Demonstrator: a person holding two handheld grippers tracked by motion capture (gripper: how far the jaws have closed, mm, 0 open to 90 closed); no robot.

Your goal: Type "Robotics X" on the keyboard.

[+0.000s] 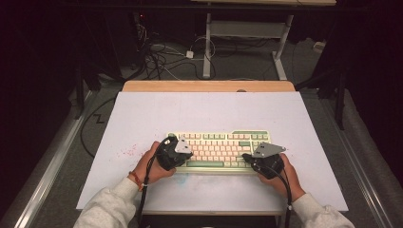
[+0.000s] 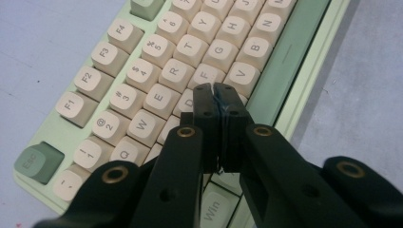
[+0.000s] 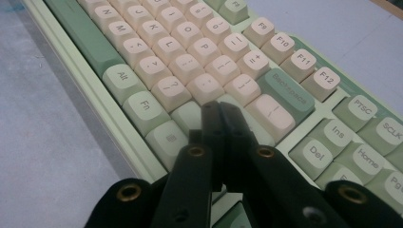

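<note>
A cream and green keyboard (image 1: 219,149) lies in the lower middle of the high view on a white table (image 1: 142,118), its long axis running left to right. The left gripper (image 1: 186,153) hovers over its left end, jaws pressed together with nothing between them (tips above the D key). The right gripper (image 1: 245,157) sits over its right end, likewise closed and empty.

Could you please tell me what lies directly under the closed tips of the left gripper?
The left gripper sits over the keyboard, between F and V. The key beneath its tips is covered.
</note>
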